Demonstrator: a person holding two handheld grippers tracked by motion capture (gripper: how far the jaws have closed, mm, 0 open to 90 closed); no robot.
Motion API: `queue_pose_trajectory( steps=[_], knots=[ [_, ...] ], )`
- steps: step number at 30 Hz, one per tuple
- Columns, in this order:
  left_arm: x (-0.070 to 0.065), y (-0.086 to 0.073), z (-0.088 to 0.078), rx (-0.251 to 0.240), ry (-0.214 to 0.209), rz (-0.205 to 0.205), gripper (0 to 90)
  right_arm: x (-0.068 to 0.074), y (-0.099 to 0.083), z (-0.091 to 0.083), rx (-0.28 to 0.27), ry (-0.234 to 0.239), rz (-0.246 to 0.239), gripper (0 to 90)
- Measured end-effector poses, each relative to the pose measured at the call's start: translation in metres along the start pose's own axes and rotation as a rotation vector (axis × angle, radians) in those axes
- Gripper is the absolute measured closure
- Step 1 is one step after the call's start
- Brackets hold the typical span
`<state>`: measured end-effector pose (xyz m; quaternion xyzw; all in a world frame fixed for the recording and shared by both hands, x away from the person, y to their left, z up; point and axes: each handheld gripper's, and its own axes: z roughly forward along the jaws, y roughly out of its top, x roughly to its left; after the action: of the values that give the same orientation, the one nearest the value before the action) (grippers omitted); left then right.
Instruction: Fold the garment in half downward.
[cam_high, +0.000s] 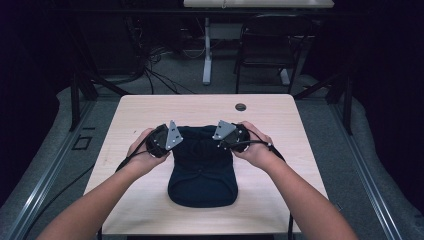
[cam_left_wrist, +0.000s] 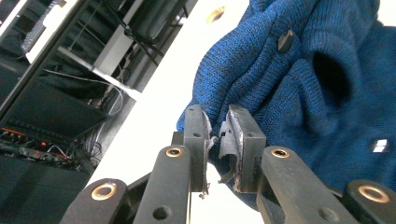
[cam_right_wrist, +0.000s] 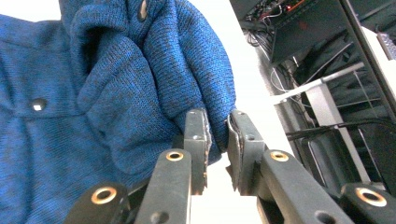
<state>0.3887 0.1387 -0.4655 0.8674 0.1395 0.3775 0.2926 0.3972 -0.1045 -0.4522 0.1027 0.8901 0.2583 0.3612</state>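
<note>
A dark blue knit garment (cam_high: 202, 170) lies on the light wooden table (cam_high: 135, 115), its far end bunched up between my two grippers. My left gripper (cam_high: 172, 141) is at the garment's far left corner. In the left gripper view the knit garment (cam_left_wrist: 299, 88) has a fold pinched between the nearly closed jaws of my left gripper (cam_left_wrist: 218, 135). My right gripper (cam_high: 223, 140) is at the far right corner. In the right gripper view my right gripper (cam_right_wrist: 218, 137) is shut on an edge of the knit garment (cam_right_wrist: 116, 93). A dark button (cam_left_wrist: 285, 41) sits on the raised fabric.
A round cable hole (cam_high: 240, 106) is set in the table near its far edge. Beyond the table stand a black chair (cam_high: 265, 45) and a white desk leg (cam_high: 207, 65), with cables on the floor. Bare tabletop lies to the left and right of the garment.
</note>
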Motion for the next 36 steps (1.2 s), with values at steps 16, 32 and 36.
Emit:
queue_pose_trajectory(
  steps=[16,32,36],
  knots=[
    [0.018,0.020,-0.015,-0.086,0.131,-0.073,78.7,-0.017,0.014,-0.012,-0.078,-0.104,0.065,78.7],
    [-0.023,-0.008,-0.014,-0.036,-0.018,0.015,78.5,0.028,-0.012,-0.020,-0.041,0.032,-0.032,78.4],
    [-0.023,-0.007,-0.014,-0.032,-0.031,0.011,78.5,0.027,-0.014,-0.019,-0.037,0.042,-0.022,78.4]
  ],
)
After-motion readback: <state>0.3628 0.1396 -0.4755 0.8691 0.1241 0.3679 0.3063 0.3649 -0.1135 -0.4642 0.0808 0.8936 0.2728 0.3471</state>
